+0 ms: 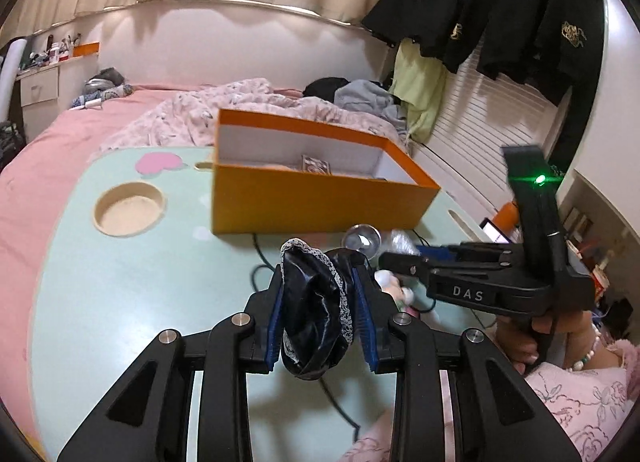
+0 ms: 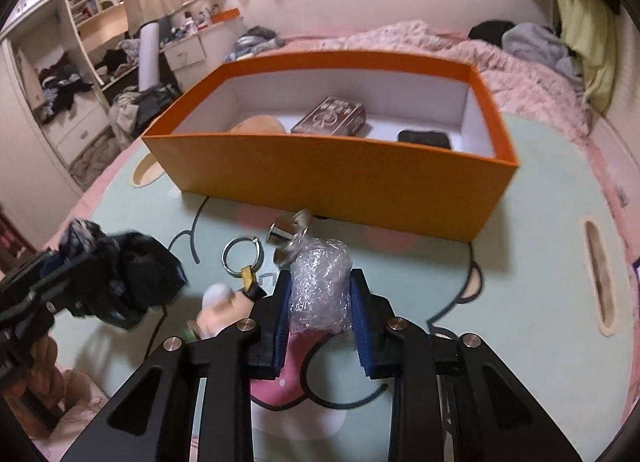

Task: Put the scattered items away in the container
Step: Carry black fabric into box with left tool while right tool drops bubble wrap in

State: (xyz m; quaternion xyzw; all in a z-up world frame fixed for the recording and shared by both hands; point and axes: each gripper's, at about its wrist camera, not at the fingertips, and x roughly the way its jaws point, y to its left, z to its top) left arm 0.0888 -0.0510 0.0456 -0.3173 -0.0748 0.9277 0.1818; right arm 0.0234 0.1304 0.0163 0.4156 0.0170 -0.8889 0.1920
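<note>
Right wrist: right hand-held gripper (image 2: 320, 294) clamps bubble-wrap wad (image 2: 318, 286) nr orange box (image 2: 332, 174).

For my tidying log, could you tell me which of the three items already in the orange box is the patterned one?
It is the brown card pack in the middle of the orange box; the tan rounded item to its left and the flat black item to its right are plain.

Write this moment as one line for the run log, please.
left gripper: shut on dark cloth | right gripper: shut on bubble wrap bundle | orange box: open, neither item inside yet
</note>
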